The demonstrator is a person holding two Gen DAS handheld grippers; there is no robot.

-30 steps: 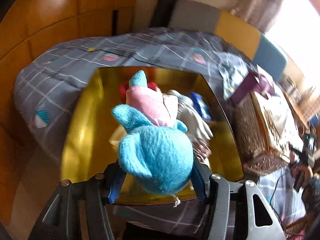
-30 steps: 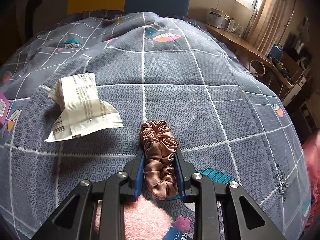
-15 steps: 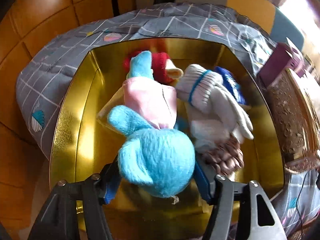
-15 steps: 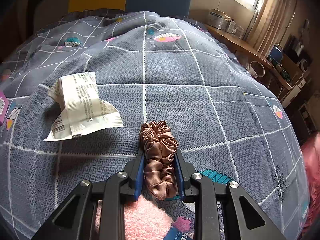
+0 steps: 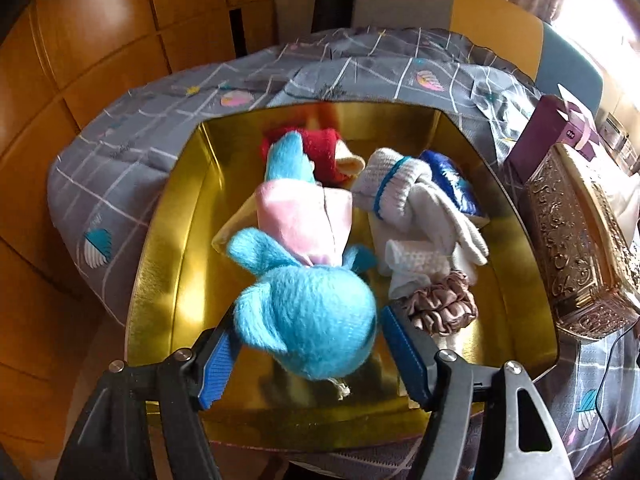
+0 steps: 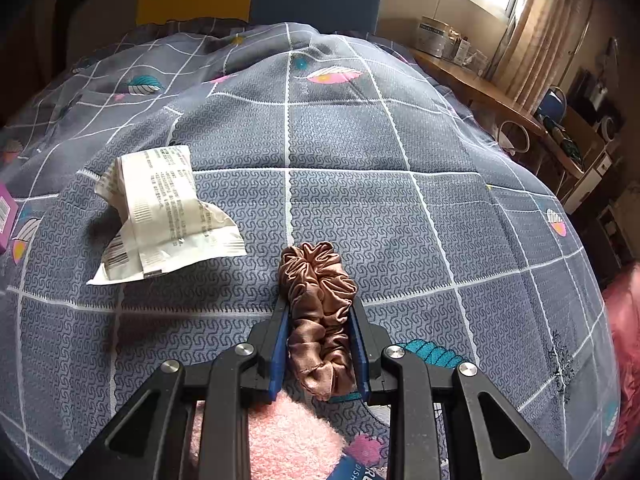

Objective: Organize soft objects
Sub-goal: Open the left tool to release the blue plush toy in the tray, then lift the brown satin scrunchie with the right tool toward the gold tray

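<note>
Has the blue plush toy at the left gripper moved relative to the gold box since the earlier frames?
Yes. The blue plush toy has come down into the gold box, beside the white gloves. The left gripper jaws have just been opening, toy between them.

Both wrist cams look steeply down, close: left over gold box (image 5: 160, 264), right over quilt (image 6: 360, 140).

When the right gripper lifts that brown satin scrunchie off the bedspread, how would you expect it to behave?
The scrunchie looks soft and probably floppy: its gathered folds bunch between the right gripper's closed jaws. Its sheen suggests slippery fabric, so it might creep out of the pads. It is likely light, and nothing about it looks fragile.
</note>
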